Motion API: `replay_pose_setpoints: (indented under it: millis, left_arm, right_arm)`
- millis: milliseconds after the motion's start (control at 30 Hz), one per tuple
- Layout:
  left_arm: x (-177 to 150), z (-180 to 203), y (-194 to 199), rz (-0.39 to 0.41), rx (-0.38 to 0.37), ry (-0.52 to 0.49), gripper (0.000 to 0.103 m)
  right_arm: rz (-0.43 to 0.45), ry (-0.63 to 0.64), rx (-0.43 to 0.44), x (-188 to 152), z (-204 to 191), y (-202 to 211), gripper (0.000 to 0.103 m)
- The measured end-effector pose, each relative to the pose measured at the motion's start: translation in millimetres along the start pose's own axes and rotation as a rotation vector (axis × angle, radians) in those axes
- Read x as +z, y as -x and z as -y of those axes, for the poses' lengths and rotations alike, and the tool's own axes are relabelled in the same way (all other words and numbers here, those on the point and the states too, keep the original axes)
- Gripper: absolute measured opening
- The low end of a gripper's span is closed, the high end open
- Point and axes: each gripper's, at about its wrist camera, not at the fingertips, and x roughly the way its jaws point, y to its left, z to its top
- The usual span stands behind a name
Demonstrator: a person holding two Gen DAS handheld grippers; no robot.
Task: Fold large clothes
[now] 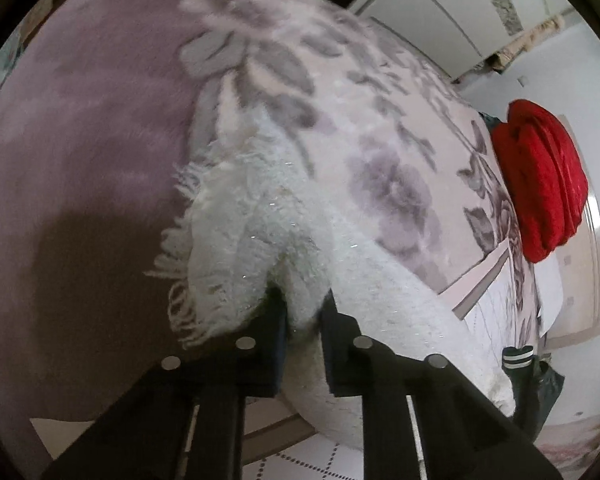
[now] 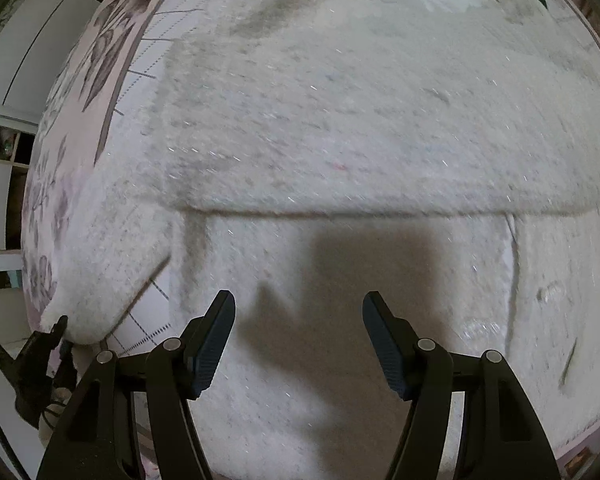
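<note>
- The white fuzzy garment [image 2: 340, 120] lies spread over the floral bedspread [image 1: 380, 140]; it looks soft, thick and floppy.
- Left gripper [image 1: 304, 316] is clamped on its fringed edge [image 1: 180, 240]; right gripper [image 2: 299, 316] hangs with fingers apart above the cloth; edges seem best to grab.

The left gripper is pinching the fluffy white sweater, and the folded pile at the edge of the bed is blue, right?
Not quite. The left gripper does pinch the fluffy white sweater, but the folded pile at the bed's edge is red, as the left wrist view shows.
</note>
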Motion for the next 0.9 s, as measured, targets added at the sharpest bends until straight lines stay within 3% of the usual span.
replay_pose_setpoints:
  millis: [67,133,233,300,467,567,733,833,900]
  left_arm:
    - [3,16,9,0.027,0.000,-0.054,0.010]
    - [6,37,22,0.057,0.003,-0.124,0.009]
    - [7,78,43,0.108,0.000,-0.267,0.009]
    - [3,110,56,0.141,-0.017,-0.378,0.009]
    - [-27,193,76,0.175,-0.082,-0.641,0.009]
    - [-68,246,88,0.166,-0.150,-0.804,0.009]
    - [-176,334,106,0.076,-0.307,-1.013,0.009]
    - [-257,376,102,-0.072,-0.395,-1.095,0.009]
    - [-313,395,87,-0.238,-0.439,-1.108,0.009]
  right_arm:
    - [0.024,0.032,-0.075,6,-11,4,0.068]
    - [0.067,0.087,-0.235,14,-24,8,0.068]
    - [0.126,0.130,-0.356,31,-36,12,0.069]
    - [0.135,0.136,-0.373,44,-37,11,0.076]
    - [0.143,0.095,-0.309,68,-17,15,0.076]
    - [0.154,0.030,-0.257,72,17,32,0.076]
    - [0.122,-0.101,-0.212,59,109,59,0.076]
    - [0.095,-0.171,-0.212,41,173,72,0.076]
    - [0.066,-0.217,-0.216,27,219,79,0.076]
